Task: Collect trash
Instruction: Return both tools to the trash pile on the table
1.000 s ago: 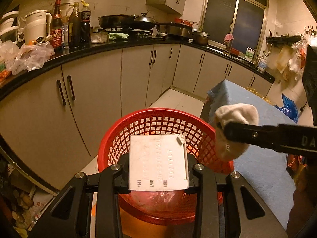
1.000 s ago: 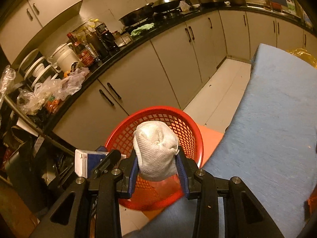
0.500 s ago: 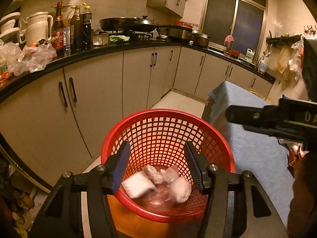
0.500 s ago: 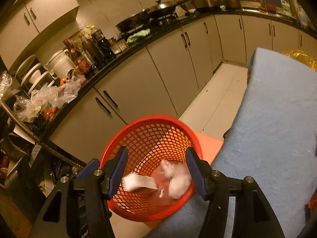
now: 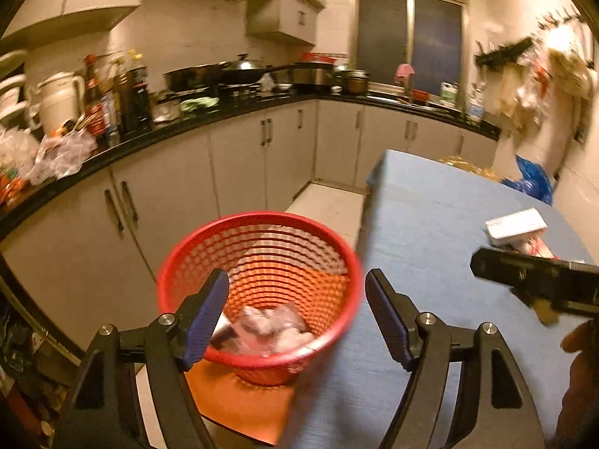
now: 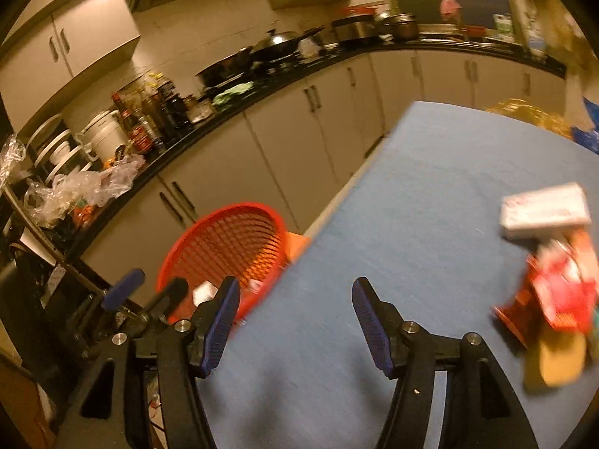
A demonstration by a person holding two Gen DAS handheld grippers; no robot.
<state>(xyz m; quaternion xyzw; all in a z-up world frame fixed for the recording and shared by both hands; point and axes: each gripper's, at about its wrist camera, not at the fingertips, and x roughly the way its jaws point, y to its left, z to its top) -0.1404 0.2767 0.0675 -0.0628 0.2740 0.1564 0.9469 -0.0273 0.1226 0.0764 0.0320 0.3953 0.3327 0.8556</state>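
A red mesh basket [image 5: 262, 224] stands on an orange stool [image 5: 239, 404] beside the blue table [image 5: 430, 232]. Crumpled wrappers and a white box [image 5: 269, 325] lie inside it. My left gripper [image 5: 297, 284] hangs over the basket's near rim, its jaws opening with nothing between them. My right gripper [image 6: 295, 292] is open and empty over the table's edge [image 6: 430, 187], with the basket [image 6: 224, 217] to its left. On the table at the right lie a white box [image 6: 543, 209] and a blurred pile of red wrappers [image 6: 554, 295]. The same white box [image 5: 516, 224] shows in the left wrist view.
Cabinets [image 5: 168, 194] under a black counter curve behind the basket. On the counter stand a white kettle [image 5: 60, 101], bottles [image 5: 123, 93], plastic bags [image 5: 56, 153] and pans [image 5: 232, 71]. A blue bag [image 5: 531, 179] lies past the table's far end.
Both grippers let go: the white box and the white cloth wad dropped into the basket. Both then opened wider and swung right, towards the table.
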